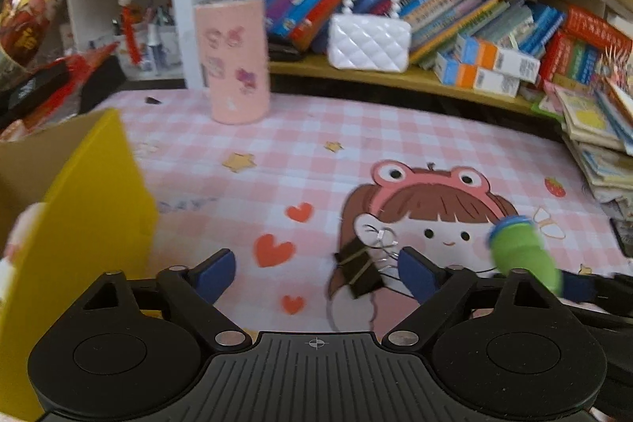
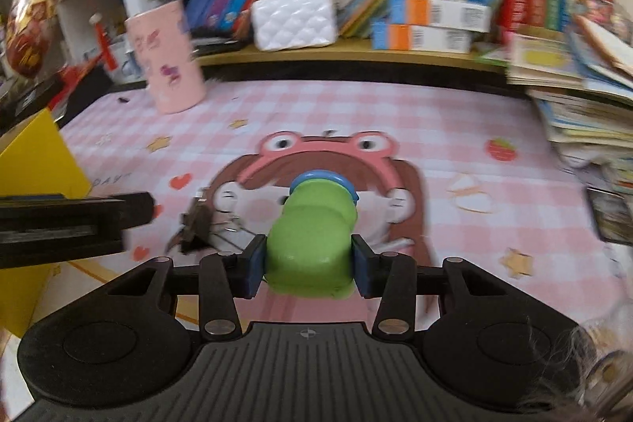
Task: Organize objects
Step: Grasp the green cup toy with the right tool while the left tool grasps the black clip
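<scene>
Between the blue pads of my right gripper (image 2: 307, 265) sits the green bottle with a blue cap (image 2: 316, 232), pinched on both sides and raised above the middle of the surface (image 2: 395, 113), its cap pointing away from me. My left gripper (image 1: 312, 273) hangs wide apart with nothing in it, and the black binder clips (image 1: 358, 271) lie on the surface just inside its right finger, close to the pad though I cannot tell if they touch. From the left wrist view the green bottle shows as a blur just to the right of that finger. By the left edge of the surface stands a yellow box (image 1: 79, 224); what it contains is hidden. A pink cylindrical holder with stickers (image 1: 237, 60) stands upright near the far left corner; its inside is out of sight. Pink checks and a cartoon girl in a frog hat cover the surface. Along the far edge runs a shelf (image 1: 395, 78) with a white quilted purse (image 1: 370, 42), leaning books and orange-and-blue boxes (image 1: 486, 66).
</scene>
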`<state>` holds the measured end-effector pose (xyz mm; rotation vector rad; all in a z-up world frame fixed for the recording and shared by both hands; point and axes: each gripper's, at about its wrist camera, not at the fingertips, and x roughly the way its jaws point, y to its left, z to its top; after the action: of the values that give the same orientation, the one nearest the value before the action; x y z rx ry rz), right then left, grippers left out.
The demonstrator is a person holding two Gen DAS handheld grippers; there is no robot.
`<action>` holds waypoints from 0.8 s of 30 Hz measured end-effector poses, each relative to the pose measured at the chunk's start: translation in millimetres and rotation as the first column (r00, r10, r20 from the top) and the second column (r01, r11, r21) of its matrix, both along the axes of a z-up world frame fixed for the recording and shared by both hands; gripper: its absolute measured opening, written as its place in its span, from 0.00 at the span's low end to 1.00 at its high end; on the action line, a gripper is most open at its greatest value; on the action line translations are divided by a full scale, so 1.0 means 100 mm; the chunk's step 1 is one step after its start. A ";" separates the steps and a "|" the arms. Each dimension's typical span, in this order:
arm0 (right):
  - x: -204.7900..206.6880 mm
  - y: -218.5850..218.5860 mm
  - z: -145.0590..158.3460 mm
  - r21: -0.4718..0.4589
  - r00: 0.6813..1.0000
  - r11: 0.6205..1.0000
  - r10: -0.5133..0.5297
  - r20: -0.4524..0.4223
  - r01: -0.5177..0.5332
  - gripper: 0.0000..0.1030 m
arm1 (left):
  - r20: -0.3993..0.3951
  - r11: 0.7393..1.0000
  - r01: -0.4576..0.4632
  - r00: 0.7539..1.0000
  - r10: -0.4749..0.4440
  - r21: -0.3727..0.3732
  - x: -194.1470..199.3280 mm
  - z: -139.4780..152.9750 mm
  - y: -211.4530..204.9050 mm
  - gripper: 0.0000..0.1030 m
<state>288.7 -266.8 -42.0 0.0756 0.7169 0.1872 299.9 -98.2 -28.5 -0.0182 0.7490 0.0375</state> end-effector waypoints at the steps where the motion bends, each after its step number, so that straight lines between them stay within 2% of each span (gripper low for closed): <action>1: -0.04 -0.06 0.02 0.002 1.000 1.000 -0.013 0.002 0.013 0.40 | -0.008 1.000 0.008 1.000 -0.008 0.010 0.04 -0.05 -0.05 0.79; 5: -0.15 -0.24 0.06 0.039 0.999 0.999 -0.028 -0.020 0.029 0.40 | -0.047 0.998 0.050 0.998 -0.048 0.036 0.22 -0.24 -0.26 0.60; 8: -0.22 -0.32 0.09 0.058 0.999 0.998 -0.024 -0.023 0.025 0.40 | -0.059 0.997 0.043 0.998 -0.039 0.065 0.32 -0.36 -0.33 0.52; 13: -0.35 -0.40 0.16 0.050 1.000 0.998 -0.023 -0.007 0.023 0.40 | -0.048 0.998 0.030 0.998 -0.027 0.060 0.37 -0.40 -0.33 0.29; 16: -0.40 -0.41 0.14 0.056 0.999 0.998 -0.035 -0.019 0.036 0.40 | -0.037 0.998 0.009 0.999 -0.007 0.062 0.34 -0.38 -0.30 0.20; 18: -0.44 -0.41 0.13 0.059 0.999 0.997 -0.039 -0.025 0.041 0.40 | -0.006 0.997 0.012 1.000 -0.012 0.073 0.25 -0.32 -0.30 0.18; 24: -0.59 -0.32 0.11 0.054 0.999 0.998 -0.030 -0.033 0.031 0.40 | 0.031 0.997 0.059 0.998 -0.060 0.044 -0.05 -0.16 -0.21 0.15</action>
<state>229.4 -298.7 -31.3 0.1415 0.7423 0.1767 294.7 -119.5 -44.9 0.0449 0.7163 -0.0035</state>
